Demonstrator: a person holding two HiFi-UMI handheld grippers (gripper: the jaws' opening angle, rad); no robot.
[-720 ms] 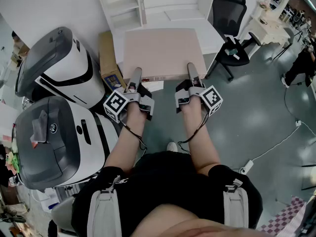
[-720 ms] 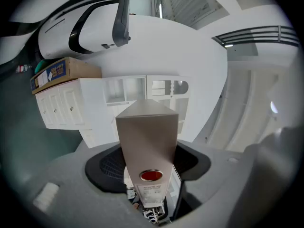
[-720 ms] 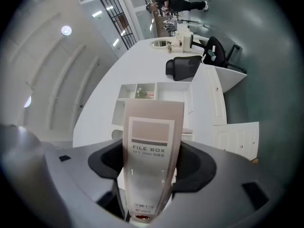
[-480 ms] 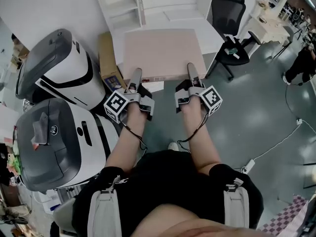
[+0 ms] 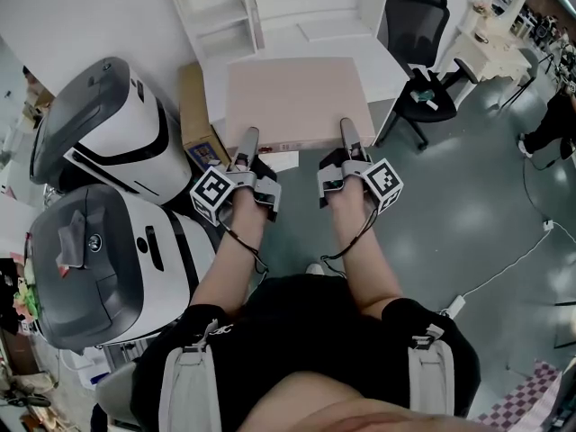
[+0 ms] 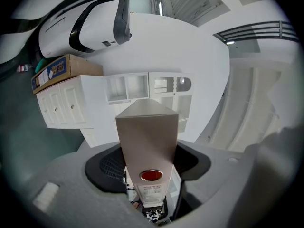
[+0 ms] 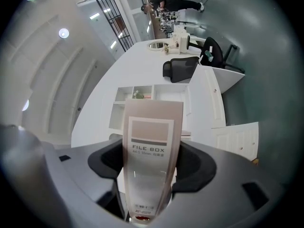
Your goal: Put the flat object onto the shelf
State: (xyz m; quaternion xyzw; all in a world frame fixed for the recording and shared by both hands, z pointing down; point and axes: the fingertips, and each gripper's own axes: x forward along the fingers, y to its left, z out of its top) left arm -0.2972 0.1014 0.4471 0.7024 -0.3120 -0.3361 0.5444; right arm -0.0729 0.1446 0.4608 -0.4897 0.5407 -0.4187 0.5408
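Noted two large white-and-grey machines (image 5: 99, 268) along the left side, near to far. Noted white shelf (image 5: 220, 16) at far centre, with open compartments, apart from the load. Holding the file box (image 5: 292, 97) flat and roughly level between body and shelf, not yet on any board. Logged a cardboard box (image 5: 195, 106) near its left edge. Clamped on the near spine edge with left gripper (image 5: 246, 144) and right gripper (image 5: 347, 133), each across the thickness of the box: finger-hole end in the left, label end in the right. Judged risks: gripped along one edge only, so likely to droop at the far end and strike a shelf board; liable to twist under uneven advance of the two hands; may snag the cardboard box on a leftward drift. Fit within compartment width: cannot tell.
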